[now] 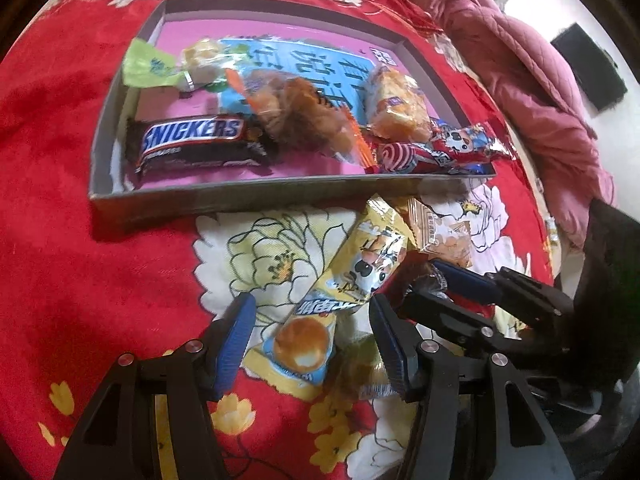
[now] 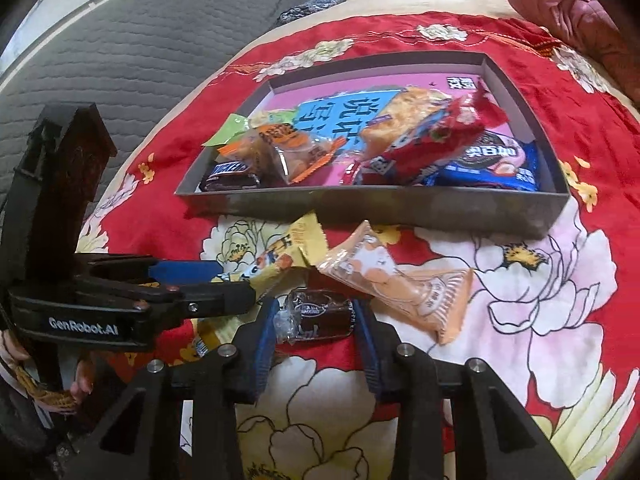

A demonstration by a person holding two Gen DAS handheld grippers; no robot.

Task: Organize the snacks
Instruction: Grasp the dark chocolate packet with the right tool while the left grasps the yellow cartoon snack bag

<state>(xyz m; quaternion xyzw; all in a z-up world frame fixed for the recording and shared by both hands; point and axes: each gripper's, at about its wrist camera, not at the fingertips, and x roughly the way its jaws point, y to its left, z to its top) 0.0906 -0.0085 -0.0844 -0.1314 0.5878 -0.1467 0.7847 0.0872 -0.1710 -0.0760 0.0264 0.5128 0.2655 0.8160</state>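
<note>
A grey-walled box (image 1: 248,196) (image 2: 360,204) with a pink floor holds several snacks, among them a Snickers bar (image 1: 196,140) (image 2: 228,178). A yellow snack pack (image 1: 344,292) (image 2: 280,256) lies on the red flowered cloth in front of the box. My left gripper (image 1: 312,340) is open, its fingers either side of the yellow pack. A small brown chocolate (image 2: 320,314) sits between the fingers of my right gripper (image 2: 316,328), which is shut on it. An orange pack (image 2: 404,280) (image 1: 440,232) lies beside it.
A red flowered cloth (image 1: 80,280) (image 2: 560,280) covers the surface. A pink quilted jacket (image 1: 520,60) lies at the back right. A grey quilted mattress (image 2: 140,40) lies to the left in the right wrist view. The two grippers are close together.
</note>
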